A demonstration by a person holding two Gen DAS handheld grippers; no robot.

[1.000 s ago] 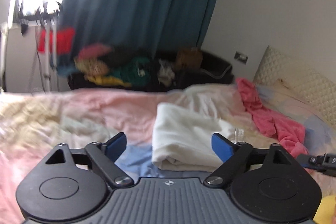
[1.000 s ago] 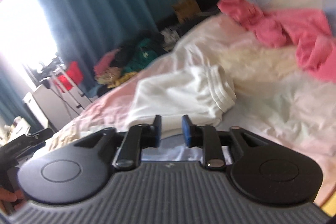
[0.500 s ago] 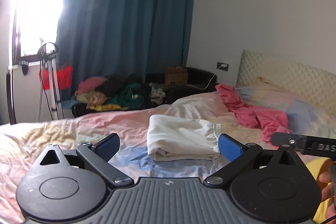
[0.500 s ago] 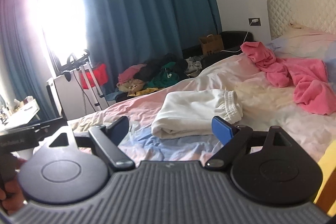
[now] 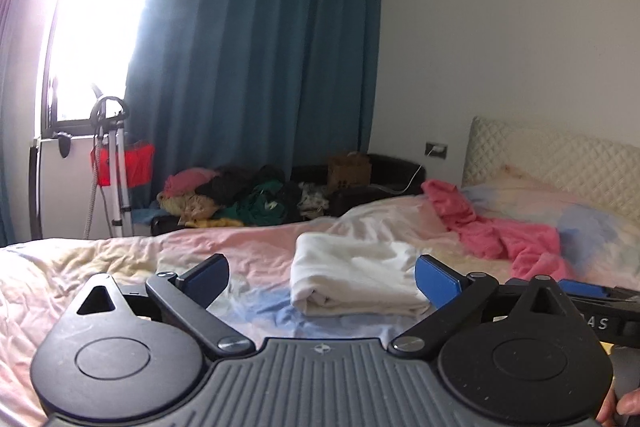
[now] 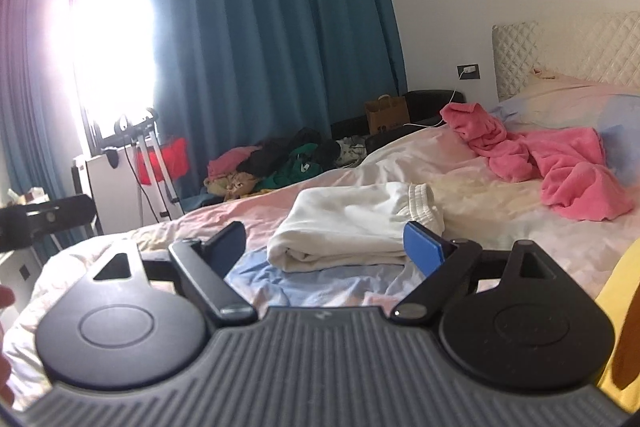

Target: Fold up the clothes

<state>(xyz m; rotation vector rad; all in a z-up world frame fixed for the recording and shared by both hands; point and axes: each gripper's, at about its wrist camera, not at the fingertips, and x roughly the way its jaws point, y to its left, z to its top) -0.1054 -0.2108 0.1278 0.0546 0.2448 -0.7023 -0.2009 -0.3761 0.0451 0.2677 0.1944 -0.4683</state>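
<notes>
Fingers (image 5: 202, 277) of the left gripper (image 5: 322, 277) are spread wide and hold nothing; the right gripper (image 6: 334, 245) stands the same, its blue pads parted and bare. Both hang above the near edge of the bed (image 5: 100, 259), well short of the cloth.

Between each pair of fingers shows the white garment (image 6: 356, 223), lying folded into a thick, neat rectangle on the pastel bedsheet, its ribbed waistband (image 6: 420, 203) toward the headboard side. By the look of it, this piece is finished. A pink garment (image 6: 560, 163) lies crumpled farther up the bed near the pillows, apart from the white one, and is probably the next thing to fold.

That pink cloth looks plush and limp: light, soft, nothing to break, but it will sag and bunch rather than keep a shape. Best taken at two separated points along a hem or the shoulders, one gripper on each, pinching a single layer so it can be shaken flat.
</notes>
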